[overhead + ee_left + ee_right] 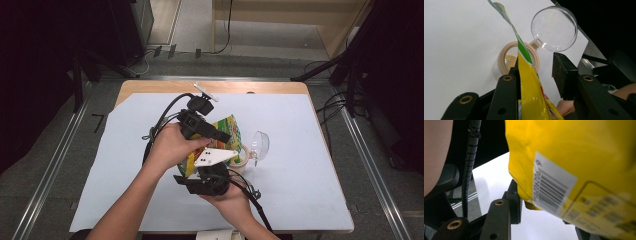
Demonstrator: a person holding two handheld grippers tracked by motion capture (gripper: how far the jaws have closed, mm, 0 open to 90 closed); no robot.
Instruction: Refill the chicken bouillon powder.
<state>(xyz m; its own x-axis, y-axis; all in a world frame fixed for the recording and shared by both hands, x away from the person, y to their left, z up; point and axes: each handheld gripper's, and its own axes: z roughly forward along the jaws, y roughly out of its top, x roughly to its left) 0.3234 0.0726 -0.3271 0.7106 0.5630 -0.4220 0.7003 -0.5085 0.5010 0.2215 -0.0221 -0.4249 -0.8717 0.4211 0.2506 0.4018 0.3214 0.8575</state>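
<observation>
Work in hand: a person is tipping a yellow snack bag over a small beige jar on the white table sheet, apparently to pour its contents in.
Bag: it is hanging between the two grippers, above the jar, with its green-edged mouth pointing down at the jar's opening in the left gripper view.
Jar: it is standing upright on the sheet, just beside the grippers; some crumbly tan filling is lying inside, and how full it is cannot be told.
Lid: a clear round lid is hanging open at the jar's rim, joined by a small hinge, to the far side of the bag.
Left gripper: the jaws are standing partly open; the bag is lying against one jaw, while the other jaw is standing clear of it, so a true pinch cannot be confirmed.
Right gripper: it is standing partly closed at the bag's lower corner near the barcode; whether both pads are pressing cannot be told.
Step, as judged: pouring is under way, with both hands steadying the bag.
Next move: it is calling for keeping the mouth centred over the opening, tilting slowly, and avoiding a knock against the lid.
</observation>
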